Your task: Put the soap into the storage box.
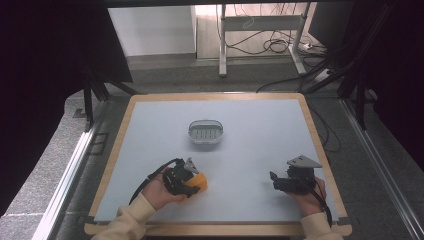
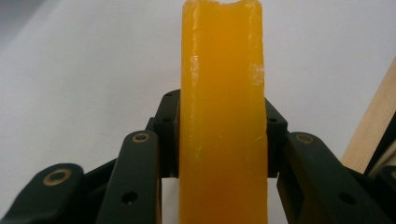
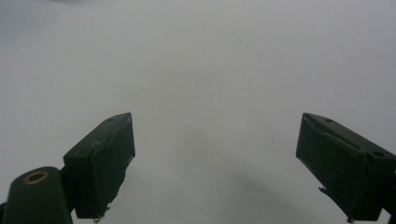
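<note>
An orange soap-like bar (image 1: 199, 182) sits low over the near-left part of the white mat, with my left gripper (image 1: 194, 186) shut on it. In the left gripper view the orange bar (image 2: 223, 121) stands upright between the two black jaws, which press its sides. My right gripper (image 1: 273, 180) rests at the near right, held by a hand, pointing left. Its jaws stand wide apart over bare mat in the right gripper view, where the right gripper (image 3: 215, 163) holds nothing. A small grey oval dish (image 1: 205, 132) with a ribbed insert lies at the mat's middle.
The white mat (image 1: 250, 135) lies on a wooden-edged table (image 1: 312, 130). Beyond the far edge are a metal stand's legs (image 1: 222, 45) and loose cables (image 1: 272, 45) on the floor. Dark frames stand at both sides.
</note>
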{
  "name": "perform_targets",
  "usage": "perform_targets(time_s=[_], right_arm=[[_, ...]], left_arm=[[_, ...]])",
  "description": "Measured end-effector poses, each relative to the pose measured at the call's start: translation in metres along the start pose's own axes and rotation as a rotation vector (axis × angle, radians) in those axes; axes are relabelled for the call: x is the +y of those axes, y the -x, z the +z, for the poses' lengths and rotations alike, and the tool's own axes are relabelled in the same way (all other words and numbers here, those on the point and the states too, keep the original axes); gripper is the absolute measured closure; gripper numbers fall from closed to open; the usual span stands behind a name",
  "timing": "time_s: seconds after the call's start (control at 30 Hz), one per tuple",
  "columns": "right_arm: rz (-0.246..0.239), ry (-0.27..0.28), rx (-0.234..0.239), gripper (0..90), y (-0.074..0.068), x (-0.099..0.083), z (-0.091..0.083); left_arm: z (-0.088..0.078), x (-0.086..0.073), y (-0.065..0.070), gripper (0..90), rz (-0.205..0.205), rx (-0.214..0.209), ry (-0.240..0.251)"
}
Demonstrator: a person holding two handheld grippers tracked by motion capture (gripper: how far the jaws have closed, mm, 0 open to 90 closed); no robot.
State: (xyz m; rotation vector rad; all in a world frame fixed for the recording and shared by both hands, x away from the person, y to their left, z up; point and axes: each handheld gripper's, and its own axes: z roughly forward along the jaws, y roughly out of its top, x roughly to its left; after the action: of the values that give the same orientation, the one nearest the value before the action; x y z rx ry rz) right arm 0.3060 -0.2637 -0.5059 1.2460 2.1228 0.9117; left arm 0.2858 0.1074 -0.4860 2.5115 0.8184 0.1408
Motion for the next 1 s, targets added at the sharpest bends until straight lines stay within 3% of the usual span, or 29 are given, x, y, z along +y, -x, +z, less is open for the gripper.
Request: perform_targets(time_s=[0.63,1.0], right_arm=[[-0.002,-0.006,-0.002,11.7,0.000,0.000,0.001],[-0.010,-0.017,-0.006,11.8,0.000,-0.001,0.002]], left_arm=[[-0.027,0.007,-0.023,61.9,-0.017,0.007,0.044],[-0.030,0.010,-0.031,62.0,-0.002,0.006,0.040]])
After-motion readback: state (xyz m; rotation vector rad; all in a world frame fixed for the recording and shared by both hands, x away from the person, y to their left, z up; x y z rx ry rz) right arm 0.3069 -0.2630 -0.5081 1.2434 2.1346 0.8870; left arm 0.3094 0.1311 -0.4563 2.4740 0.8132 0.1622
